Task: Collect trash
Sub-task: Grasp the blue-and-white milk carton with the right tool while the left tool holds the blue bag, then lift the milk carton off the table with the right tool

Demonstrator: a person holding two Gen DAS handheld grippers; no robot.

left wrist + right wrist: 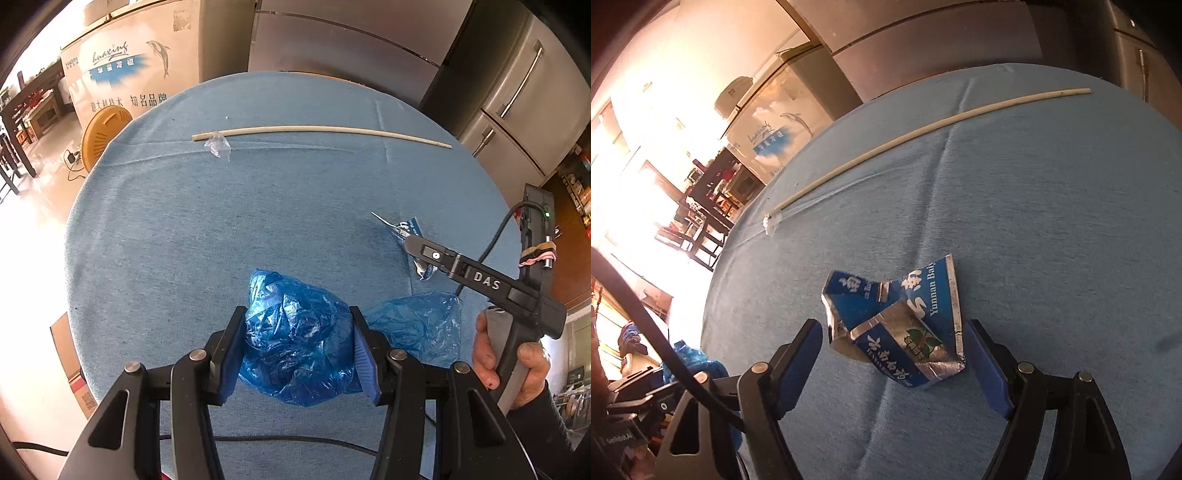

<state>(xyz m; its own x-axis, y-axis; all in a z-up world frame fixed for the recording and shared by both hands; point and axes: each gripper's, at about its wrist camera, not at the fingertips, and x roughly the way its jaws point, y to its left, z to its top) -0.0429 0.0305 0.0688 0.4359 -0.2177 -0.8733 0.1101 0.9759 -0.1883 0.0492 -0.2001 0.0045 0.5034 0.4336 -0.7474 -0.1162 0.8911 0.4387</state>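
A crumpled blue plastic bag (295, 343) sits between the blue pads of my left gripper (297, 332), which is shut on it; part of the bag spreads out to the right (417, 325). A torn blue and silver wrapper (897, 325) lies on the blue tablecloth (1034, 221) between the fingers of my right gripper (892, 328). Its pads stand just clear of the wrapper's edges, so it is open. The left wrist view shows that gripper from the side, one finger (424, 253) over the wrapper (408, 226), with a hand (517, 362) on the handle.
A long pale stick (321, 130) (923, 131) and a clear plastic scrap (218, 144) (771, 221) lie at the far side of the round table. Beyond it stand a white chest freezer (129, 66) and steel fridges (517, 92). An orange round appliance (101, 133) sits on the floor.
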